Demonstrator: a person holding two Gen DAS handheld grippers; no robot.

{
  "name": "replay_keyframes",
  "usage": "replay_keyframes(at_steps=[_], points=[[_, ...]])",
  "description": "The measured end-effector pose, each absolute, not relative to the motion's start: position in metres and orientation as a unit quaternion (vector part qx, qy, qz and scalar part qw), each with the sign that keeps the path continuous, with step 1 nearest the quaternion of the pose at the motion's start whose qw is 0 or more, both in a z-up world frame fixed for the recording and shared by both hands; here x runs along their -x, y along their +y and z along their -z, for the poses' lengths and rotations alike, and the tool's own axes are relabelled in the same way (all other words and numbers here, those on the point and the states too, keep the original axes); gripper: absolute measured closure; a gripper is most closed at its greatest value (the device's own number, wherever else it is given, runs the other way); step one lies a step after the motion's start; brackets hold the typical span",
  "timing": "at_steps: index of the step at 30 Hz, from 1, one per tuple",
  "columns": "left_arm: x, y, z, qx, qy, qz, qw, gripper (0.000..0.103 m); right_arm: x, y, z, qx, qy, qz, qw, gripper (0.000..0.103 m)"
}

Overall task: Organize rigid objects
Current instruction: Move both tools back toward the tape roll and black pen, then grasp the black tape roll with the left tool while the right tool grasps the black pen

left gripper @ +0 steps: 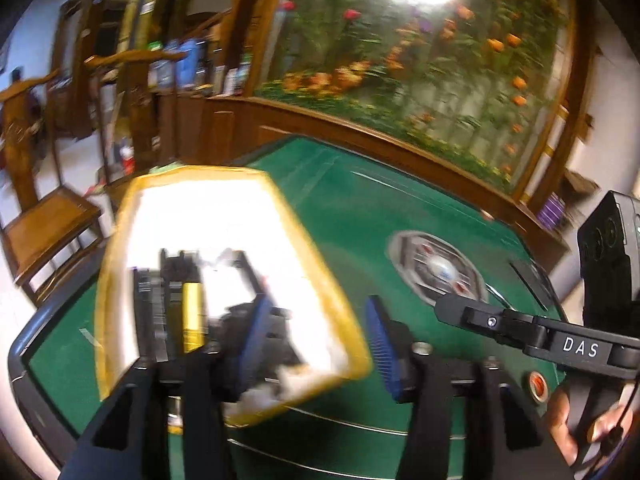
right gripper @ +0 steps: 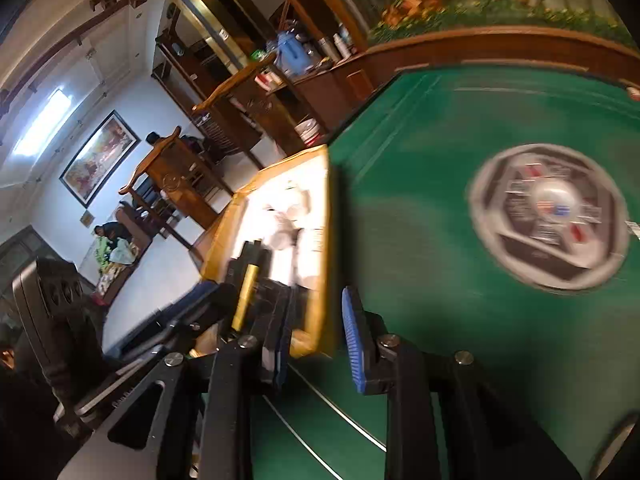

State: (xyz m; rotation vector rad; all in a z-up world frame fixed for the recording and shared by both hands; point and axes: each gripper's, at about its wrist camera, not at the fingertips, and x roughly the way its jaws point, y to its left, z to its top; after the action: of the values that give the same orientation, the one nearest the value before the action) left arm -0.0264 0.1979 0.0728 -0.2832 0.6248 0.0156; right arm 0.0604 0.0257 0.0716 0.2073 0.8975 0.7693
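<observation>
Over the green desk [left gripper: 360, 216] my left claw [left gripper: 320, 344] and right claw [right gripper: 316, 340] both stand spread, pinching nothing. Black parts and a yellow tube [left gripper: 191, 316] lie in the yellow-rimmed tray [left gripper: 120, 216], apparently gathered there for sorting.

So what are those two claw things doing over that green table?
A person holds a claw in each hand over the green table and is tidying things into the yellow-rimmed box. The box already holds dark pieces and a gold tube. Both the left claw and the right claw are open with nothing between their blue pads. The picture is blurry, so the dark pieces are hard to name.
</observation>
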Motion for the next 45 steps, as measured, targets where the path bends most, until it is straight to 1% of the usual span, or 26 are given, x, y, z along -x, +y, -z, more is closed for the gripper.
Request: replay_keyframes(at_steps=[2,4,6,7,8,9,11,15,17,22,26,27,28,29,30,35,38,41,45], points=[[0.027,0.169,-0.076,0.114,0.307,0.021,0.945,0.043,-0.054,-0.011,-0.074,-0.096,0.411,-0.350,0.836,0.067],[0.027,0.142,-0.077,0.094,0.313,0.053,0.943,0.040,-0.049,-0.051,-0.076,-0.093,0.395,-0.330,0.852,0.066],[0.027,0.103,-0.075,0.072,0.324,0.101,0.938,0.033,-0.046,-0.096,-0.076,-0.087,0.381,-0.293,0.873,0.065],[0.027,0.088,-0.073,0.064,0.329,0.122,0.934,0.027,-0.047,-0.118,-0.076,-0.085,0.376,-0.274,0.881,0.064],[0.028,0.073,-0.071,0.057,0.334,0.142,0.930,0.025,-0.047,-0.147,-0.074,-0.086,0.371,-0.249,0.890,0.060],[0.028,0.052,-0.067,0.046,0.342,0.168,0.923,0.024,-0.049,-0.169,-0.072,-0.095,0.368,-0.227,0.897,0.059],[0.028,0.017,-0.060,0.036,0.364,0.213,0.906,0.018,-0.052,-0.212,-0.066,-0.131,0.367,-0.192,0.901,0.059],[0.027,-0.042,-0.044,-0.008,0.398,0.245,0.884,0.015,-0.056,-0.278,-0.055,-0.233,0.364,-0.162,0.887,0.058],[0.026,-0.060,-0.037,-0.030,0.408,0.239,0.880,0.015,-0.055,-0.289,-0.058,-0.259,0.356,-0.163,0.883,0.058],[0.012,-0.087,-0.026,-0.039,0.428,0.244,0.869,0.014,-0.046,-0.285,-0.067,-0.262,0.341,-0.181,0.885,0.058],[-0.006,-0.110,-0.009,-0.071,0.451,0.225,0.861,0.014,-0.047,-0.284,-0.066,-0.269,0.345,-0.183,0.881,0.058],[-0.008,-0.113,-0.008,-0.079,0.446,0.217,0.865,0.015,-0.050,-0.283,-0.064,-0.268,0.346,-0.182,0.880,0.058],[-0.009,-0.115,-0.007,-0.088,0.439,0.212,0.869,0.020,-0.050,-0.283,-0.064,-0.265,0.347,-0.181,0.881,0.058],[-0.008,-0.114,-0.008,-0.092,0.433,0.208,0.872,0.033,-0.051,-0.282,-0.063,-0.259,0.348,-0.178,0.883,0.058],[-0.008,-0.112,-0.010,-0.089,0.431,0.208,0.873,0.037,-0.052,-0.280,-0.063,-0.254,0.350,-0.173,0.885,0.058],[-0.007,-0.073,-0.011,-0.075,0.436,0.186,0.878,0.037,-0.072,-0.265,-0.053,-0.198,0.382,-0.156,0.889,0.058],[-0.008,-0.037,-0.013,-0.040,0.447,0.168,0.878,0.037,-0.093,-0.248,-0.044,-0.157,0.403,-0.161,0.887,0.058],[-0.010,-0.007,-0.013,-0.012,0.449,0.140,0.883,0.037,-0.121,-0.229,-0.038,-0.113,0.409,-0.159,0.892,0.059],[-0.010,-0.003,-0.012,-0.007,0.449,0.137,0.883,0.037,-0.158,-0.209,-0.020,-0.078,0.436,-0.163,0.882,0.059]])
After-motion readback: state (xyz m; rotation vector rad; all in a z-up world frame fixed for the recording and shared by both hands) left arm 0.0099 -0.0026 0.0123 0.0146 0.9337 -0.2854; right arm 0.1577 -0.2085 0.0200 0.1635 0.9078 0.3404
